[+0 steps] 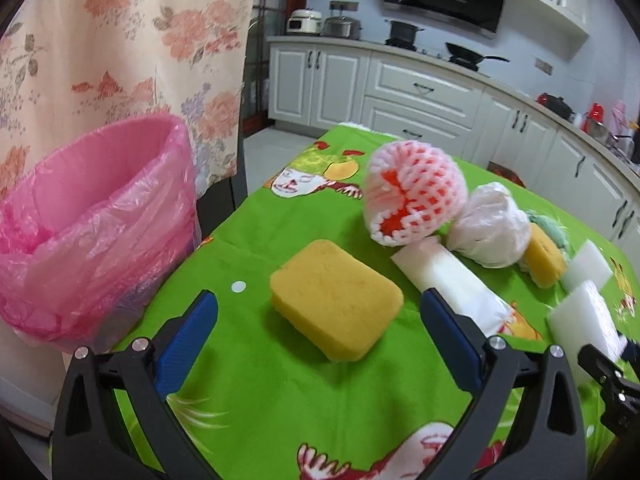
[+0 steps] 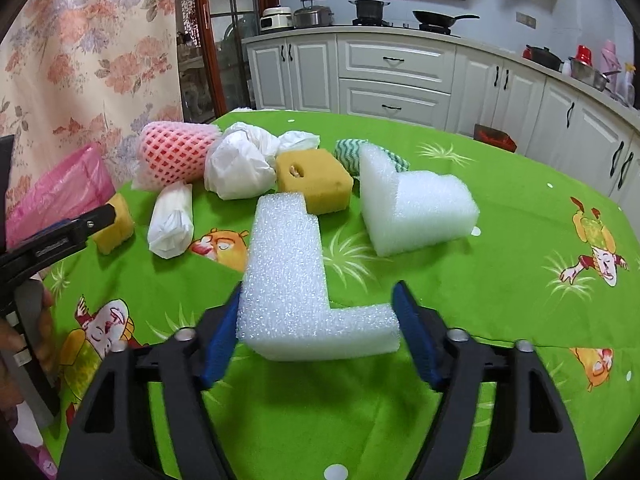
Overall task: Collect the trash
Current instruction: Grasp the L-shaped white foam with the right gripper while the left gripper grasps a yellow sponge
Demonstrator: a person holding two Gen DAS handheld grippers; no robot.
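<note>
The right tongs (image 2: 316,336) are set around an L-shaped white foam piece (image 2: 288,276) on the green table (image 2: 500,280), the left pad touching it and the right pad just beside it. The left tongs (image 1: 320,332) are spread wide around a yellow sponge (image 1: 336,300), untouched. A pink-lined bin (image 1: 92,216) is seen at the table's far left.
</note>
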